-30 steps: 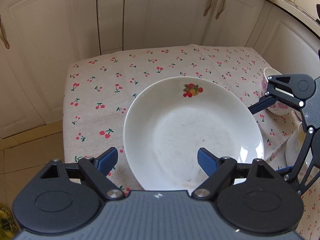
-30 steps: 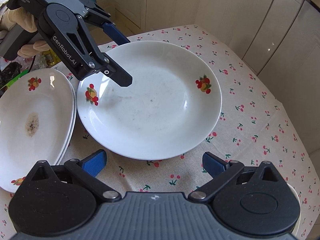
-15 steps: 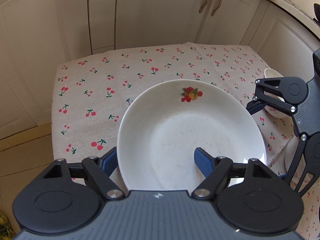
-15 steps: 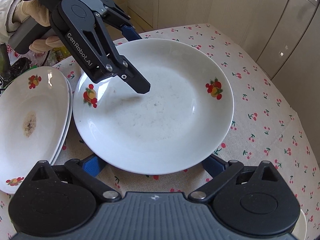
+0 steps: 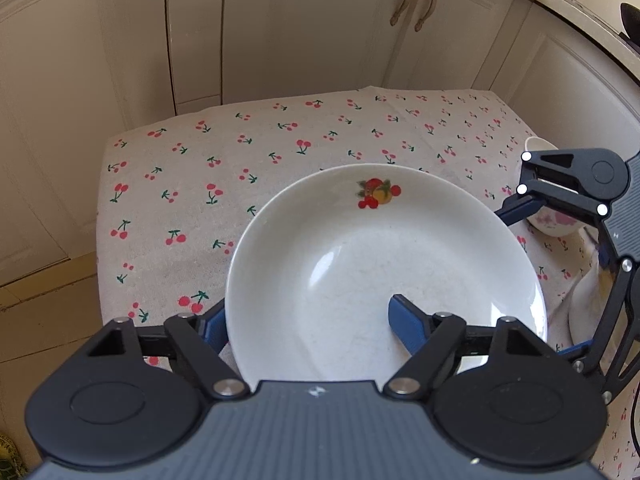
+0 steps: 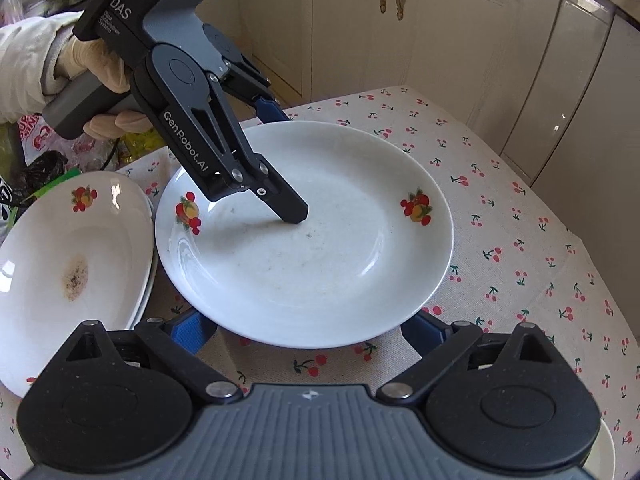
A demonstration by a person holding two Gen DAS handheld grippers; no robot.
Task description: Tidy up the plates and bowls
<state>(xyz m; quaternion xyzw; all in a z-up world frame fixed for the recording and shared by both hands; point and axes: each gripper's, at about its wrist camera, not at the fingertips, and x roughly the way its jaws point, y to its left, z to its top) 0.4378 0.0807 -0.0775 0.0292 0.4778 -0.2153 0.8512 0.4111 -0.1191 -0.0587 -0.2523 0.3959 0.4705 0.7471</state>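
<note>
Through the left wrist camera I see the left gripper point(image 5: 308, 320) straddling the near rim of the fruit-print plate point(image 5: 360, 264): one blue pad sits just outside the rim, the other reaches over into the well. Its jaws have just been closing and then easing a little, with that rim between them. I cannot tell from here whether the pads actually bite. The plate lies on the cherry-print tablecloth point(image 5: 280, 148), and a small pink-patterned bowl point(image 5: 554, 226) waits at the cloth's right edge, well apart from it. Through the right wrist camera, the right gripper point(image 6: 306, 326) comes in from the opposite side, released and spread wide. Its jaws have just been narrowing a touch, and both blue tips are tucked beneath the plate's rim, so it looks to me like support from below rather than a pinch. The gloved hand point(image 6: 100, 68) angles the left tool steeply down. Just beside the plate sits a stack of matching plates point(image 6: 72, 248), the top one stained, which I judge to be where this plate is headed.
</note>
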